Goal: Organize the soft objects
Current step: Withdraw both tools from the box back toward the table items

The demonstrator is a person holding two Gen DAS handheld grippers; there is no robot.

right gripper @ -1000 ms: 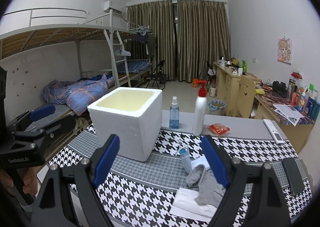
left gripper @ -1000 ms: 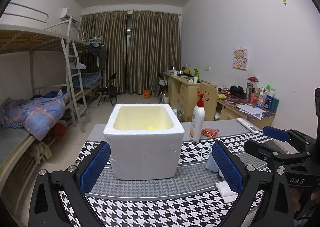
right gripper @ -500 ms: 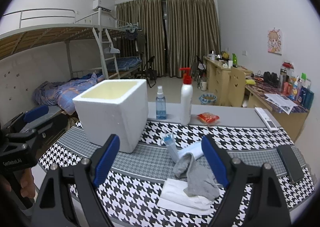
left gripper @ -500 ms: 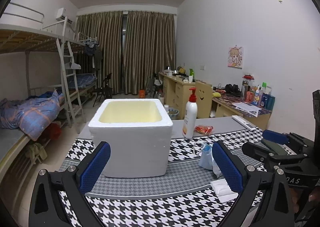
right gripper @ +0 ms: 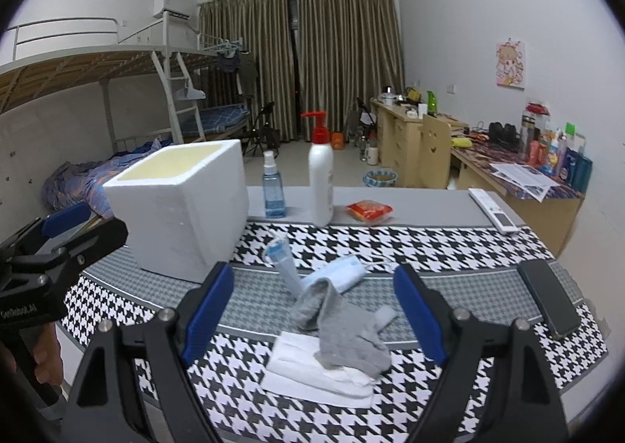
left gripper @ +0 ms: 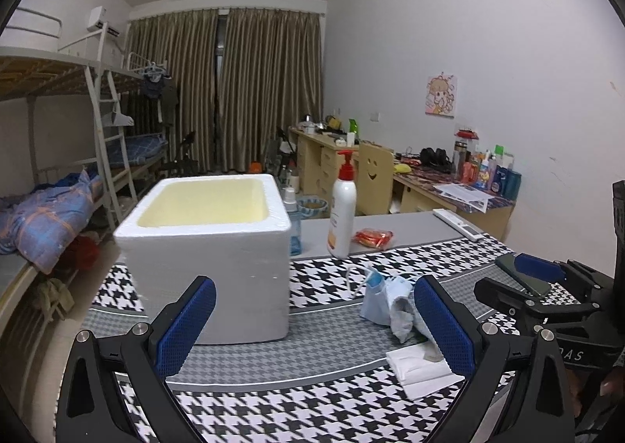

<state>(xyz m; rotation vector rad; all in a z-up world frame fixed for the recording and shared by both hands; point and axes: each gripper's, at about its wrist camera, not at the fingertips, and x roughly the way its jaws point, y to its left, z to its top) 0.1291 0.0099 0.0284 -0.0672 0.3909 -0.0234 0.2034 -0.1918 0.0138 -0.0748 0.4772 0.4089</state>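
Grey sock [right gripper: 343,329], blue mask [right gripper: 338,273] and white cloth [right gripper: 308,372] lie right of foam box [left gripper: 211,247]; its visible interior seemingly empty. Left gripper [left gripper: 316,329] and right gripper [right gripper: 312,314] both gape, holding nothing.

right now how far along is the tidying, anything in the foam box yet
Nothing looks done: what shows of the foam box inside is bare. Nothing is in hand either; the left gripper and right gripper are both open and empty. Left to do: the grey sock, blue face mask and white folded cloth lie in a pile on the checked mat.
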